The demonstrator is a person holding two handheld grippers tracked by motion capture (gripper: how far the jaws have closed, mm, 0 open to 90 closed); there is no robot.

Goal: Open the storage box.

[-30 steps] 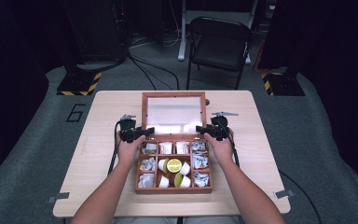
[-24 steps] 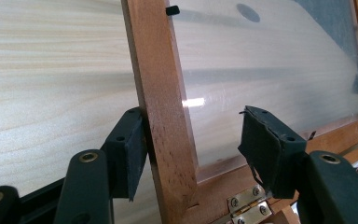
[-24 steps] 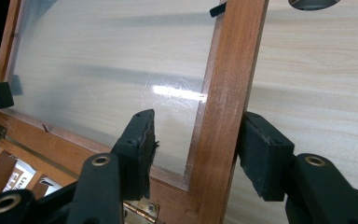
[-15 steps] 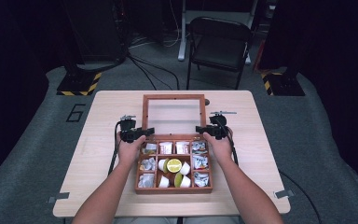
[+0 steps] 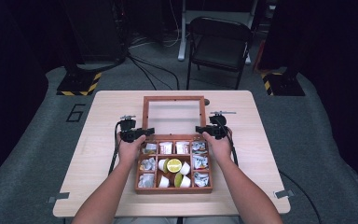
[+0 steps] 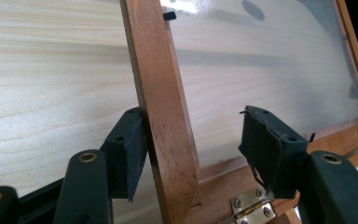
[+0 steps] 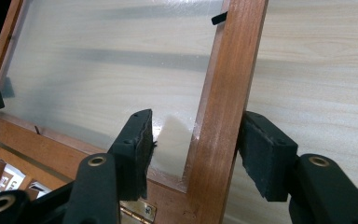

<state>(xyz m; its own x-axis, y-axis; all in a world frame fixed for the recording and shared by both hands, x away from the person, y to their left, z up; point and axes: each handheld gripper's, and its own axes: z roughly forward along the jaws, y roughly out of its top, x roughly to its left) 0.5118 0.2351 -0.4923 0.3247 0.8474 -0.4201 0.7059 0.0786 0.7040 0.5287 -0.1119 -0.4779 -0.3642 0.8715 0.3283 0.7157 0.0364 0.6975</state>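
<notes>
- Dark surroundings are framing a pale wooden tabletop (image 5: 98, 121), with a black folding chair (image 5: 220, 44) standing behind it on grey flooring.
- Sitting near the front middle of the tabletop is a wooden compartment box (image 5: 173, 189), and its glass-paned lid (image 5: 173, 100) is lying swung back flat on the tabletop behind it, joined by brass hinges (image 6: 251, 210) along the rear edge.
- Packets (image 5: 166, 147) are filling the outer compartments, while white cups and a lime half (image 5: 173, 165) are sitting in the middle ones.
- Left tongs (image 5: 142, 133) are straddling the lid's left frame rail (image 6: 163, 116) close to the hinge; one pad (image 6: 133, 154) is touching the rail's outer face, and the other is standing clear over the glass, so nothing is being squeezed.
- Right tongs (image 5: 201, 129) are straddling the lid's right frame rail (image 7: 223, 107) near the hinge side; their jaws have just been opening, the outer pad (image 7: 261, 154) is sitting just against the rail, and the inner pad is standing off over the glass.
- Both forearms are reaching in from the near edge, one on each side of the box, with cables trailing from the tongs.
</notes>
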